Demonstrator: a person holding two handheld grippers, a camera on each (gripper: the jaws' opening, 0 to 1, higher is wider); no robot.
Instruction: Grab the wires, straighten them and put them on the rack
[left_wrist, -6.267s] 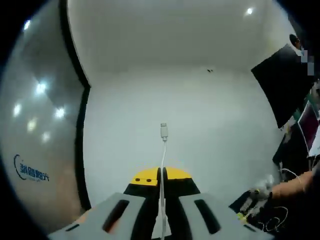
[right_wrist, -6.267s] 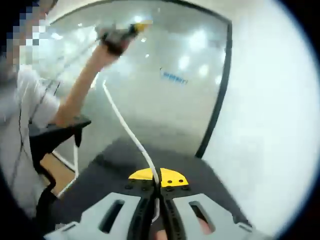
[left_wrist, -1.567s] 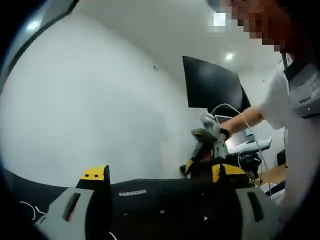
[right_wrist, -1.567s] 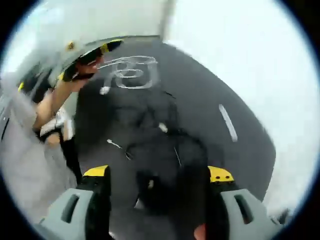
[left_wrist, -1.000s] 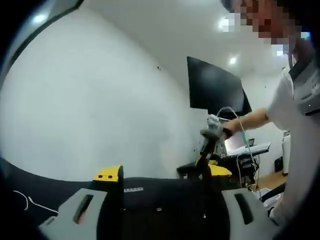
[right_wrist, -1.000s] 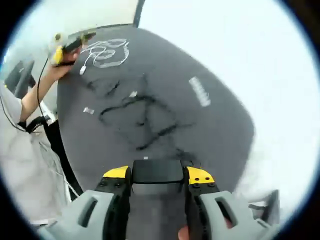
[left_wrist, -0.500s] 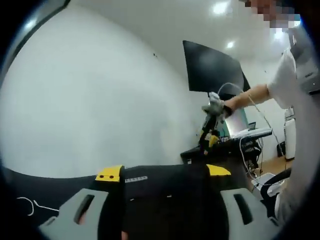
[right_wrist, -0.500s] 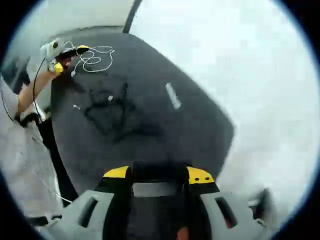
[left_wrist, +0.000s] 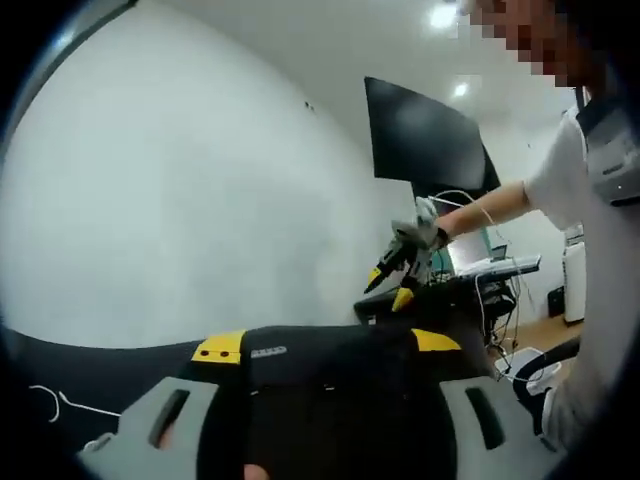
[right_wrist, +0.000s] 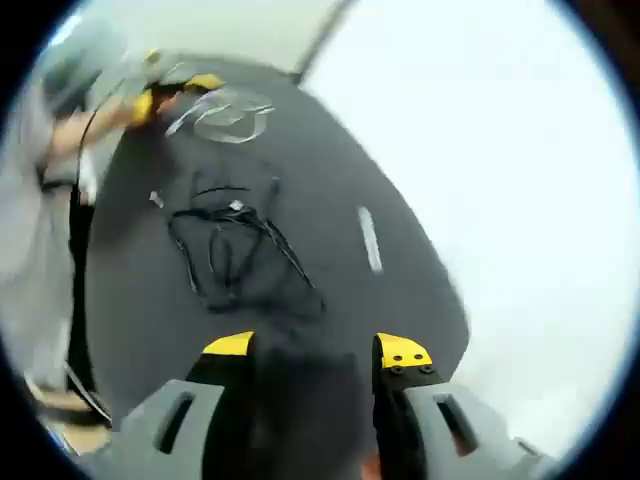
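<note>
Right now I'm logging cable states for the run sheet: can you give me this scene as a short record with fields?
surface: dark table
black wires: tangled bundle lying on the table, ahead of the right gripper
white wires: loose coil at the far end, beside the left gripper
white strip: small label-like piece on the table, apart from both bundles
left gripper: jaws open, holding nothing
right gripper: jaws open, holding nothing
rack: cannot tell

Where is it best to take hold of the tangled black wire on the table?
Probably the free end of the black wire, the strand that trails out toward the right claw. Come from above with the open claw across it; it lies flat on the dark table, apart from the tangle.
</note>
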